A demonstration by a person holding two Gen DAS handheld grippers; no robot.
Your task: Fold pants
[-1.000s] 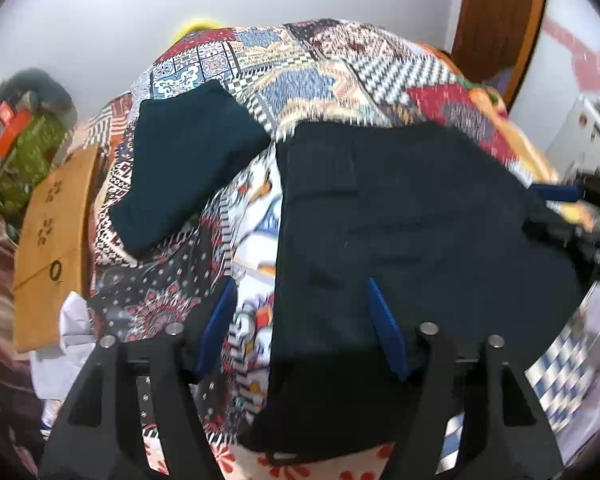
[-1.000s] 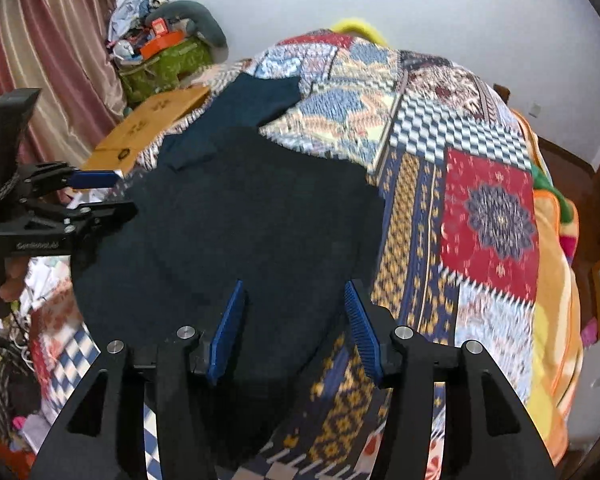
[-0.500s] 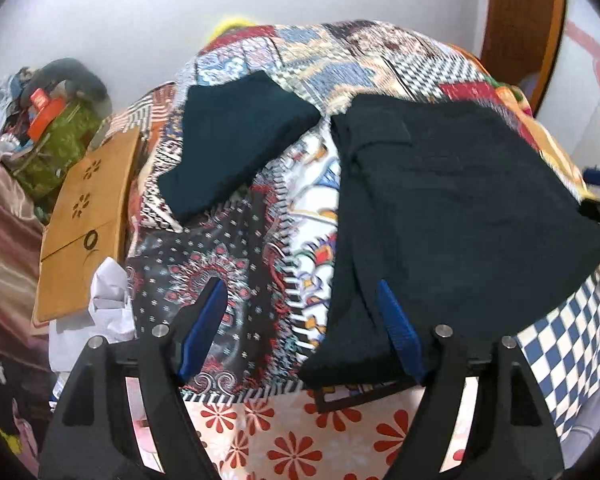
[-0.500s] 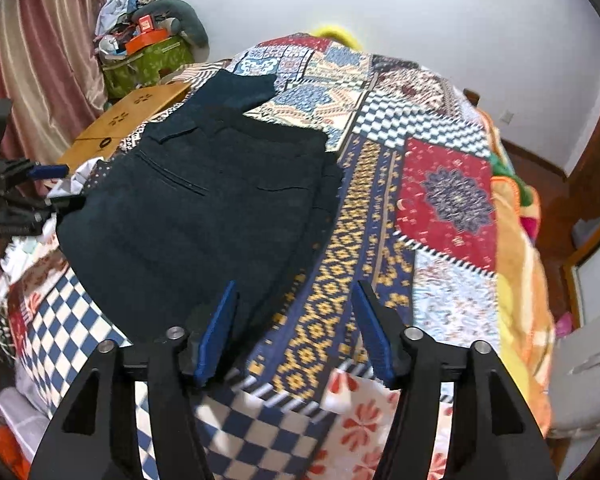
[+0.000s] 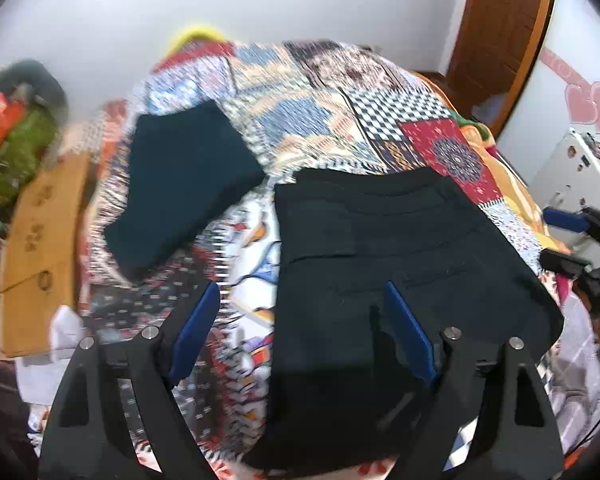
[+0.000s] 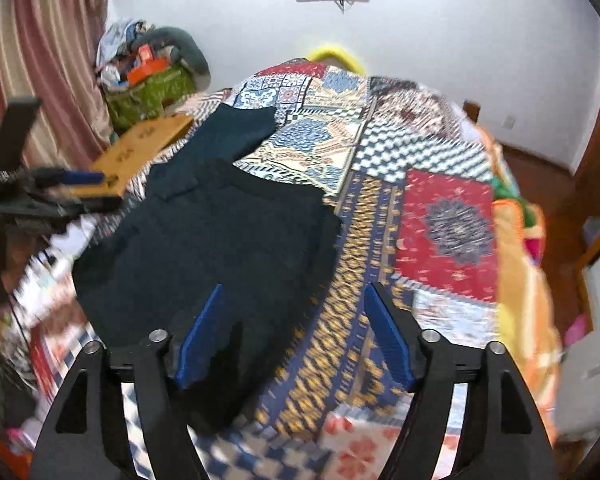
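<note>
Dark pants (image 5: 388, 264) lie spread on the patchwork bedspread (image 5: 332, 92), waistband away from me; they also show in the right wrist view (image 6: 220, 240). My left gripper (image 5: 304, 320) is open and empty above the pants' near left edge. My right gripper (image 6: 296, 328) is open and empty above the pants' near right edge. Each gripper shows at the side of the other's view: the right gripper (image 5: 576, 240) and the left gripper (image 6: 56, 196).
A folded dark teal garment (image 5: 180, 176) lies at the bed's far left; it also shows in the right wrist view (image 6: 236, 132). A wooden board (image 5: 40, 256) leans beside the bed. A green bag (image 6: 148, 88) stands by the curtain. A wooden door (image 5: 500, 32) is at the right.
Both grippers have moved back in over the near edge of the pants after pulling away. Both stay open and empty; the pants have not moved.
</note>
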